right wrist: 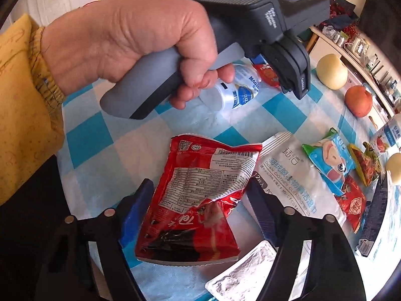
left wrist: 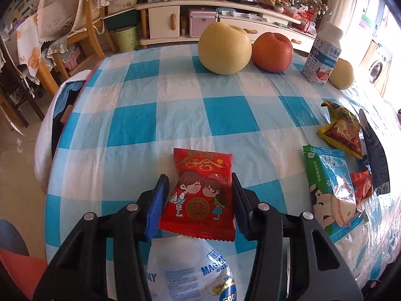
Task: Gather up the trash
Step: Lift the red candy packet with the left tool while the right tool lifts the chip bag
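In the left wrist view a small red candy packet (left wrist: 203, 195) with cartoon figures lies on the blue checked tablecloth (left wrist: 155, 95), between the fingers of my left gripper (left wrist: 199, 183), which is open around it. A clear plastic bottle (left wrist: 190, 271) lies under the gripper. In the right wrist view my right gripper (right wrist: 198, 190) is open around a crumpled red snack bag (right wrist: 198, 195). The left gripper body (right wrist: 270, 25), held in a hand, hangs above the bottle (right wrist: 235, 87) and the red packet (right wrist: 268, 74).
Two pears (left wrist: 224, 49) (left wrist: 342, 74), a red apple (left wrist: 272, 51) and a yogurt bottle (left wrist: 323, 55) stand at the far side. Several wrappers (left wrist: 343, 135) and a wet-wipes pack (right wrist: 295, 175) lie to the right. A foil tray (right wrist: 243, 273) lies near the right gripper.
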The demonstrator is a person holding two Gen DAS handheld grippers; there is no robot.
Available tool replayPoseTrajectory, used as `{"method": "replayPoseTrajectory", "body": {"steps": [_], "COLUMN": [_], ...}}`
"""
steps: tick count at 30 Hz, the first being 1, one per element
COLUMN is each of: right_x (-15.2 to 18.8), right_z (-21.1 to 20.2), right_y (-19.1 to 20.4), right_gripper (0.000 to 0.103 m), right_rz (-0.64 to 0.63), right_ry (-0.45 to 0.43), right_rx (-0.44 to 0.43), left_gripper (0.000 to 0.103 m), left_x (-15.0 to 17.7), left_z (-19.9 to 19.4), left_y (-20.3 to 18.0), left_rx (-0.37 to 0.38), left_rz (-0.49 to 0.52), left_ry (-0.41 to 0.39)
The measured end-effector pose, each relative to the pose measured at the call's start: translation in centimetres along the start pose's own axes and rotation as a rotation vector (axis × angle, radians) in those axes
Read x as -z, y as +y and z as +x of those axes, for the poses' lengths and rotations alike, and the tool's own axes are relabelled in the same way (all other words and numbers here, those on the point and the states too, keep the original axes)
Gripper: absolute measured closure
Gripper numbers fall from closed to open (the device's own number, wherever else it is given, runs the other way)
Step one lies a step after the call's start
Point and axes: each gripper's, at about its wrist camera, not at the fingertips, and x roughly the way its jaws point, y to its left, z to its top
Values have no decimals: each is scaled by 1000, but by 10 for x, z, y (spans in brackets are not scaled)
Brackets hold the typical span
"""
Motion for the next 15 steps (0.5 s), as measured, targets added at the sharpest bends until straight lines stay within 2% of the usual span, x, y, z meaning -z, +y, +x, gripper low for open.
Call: {"method": "replayPoseTrajectory", "body": {"steps": [3, 10, 14, 15], "right_x": [0, -3, -2, -1], "right_z": [-2, -5, -11, -10], "right_y": [-8, -16, -28, -31], "right_gripper": [45, 52, 65, 65], "right_rz": [27, 62, 127, 139], "right_ry": [-5, -19, -37, -35], "right_rx": [-16, -34, -60, -64], "left_gripper": [57, 59, 60, 60], "left_x": [2, 11, 18, 20], "left_z": [-2, -13, -32, -37], "left_y": [-1, 5, 13, 14], "left_rx": [5, 15, 20, 20], "left_rz": [-10, -71, -121, -127], "left_ry": [-5, -21, -60, -69]}}
